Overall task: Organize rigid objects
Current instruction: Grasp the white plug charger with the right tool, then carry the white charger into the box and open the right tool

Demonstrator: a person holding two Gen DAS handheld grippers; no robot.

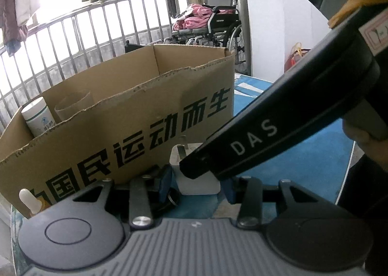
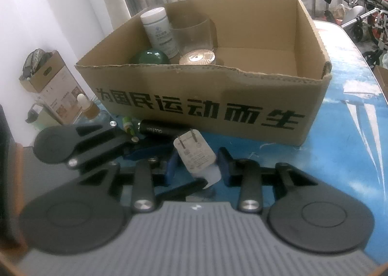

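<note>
The right gripper pinches the white charger; the left gripper, narrowed, flanks it. Lift straight, clearing the box rim.

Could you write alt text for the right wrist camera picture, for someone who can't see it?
A right claw has its blue pads around a white plug adapter on a blue table, before an open cardboard box. The box holds a white bottle, a clear cup, a green ball and a gold lid.
</note>
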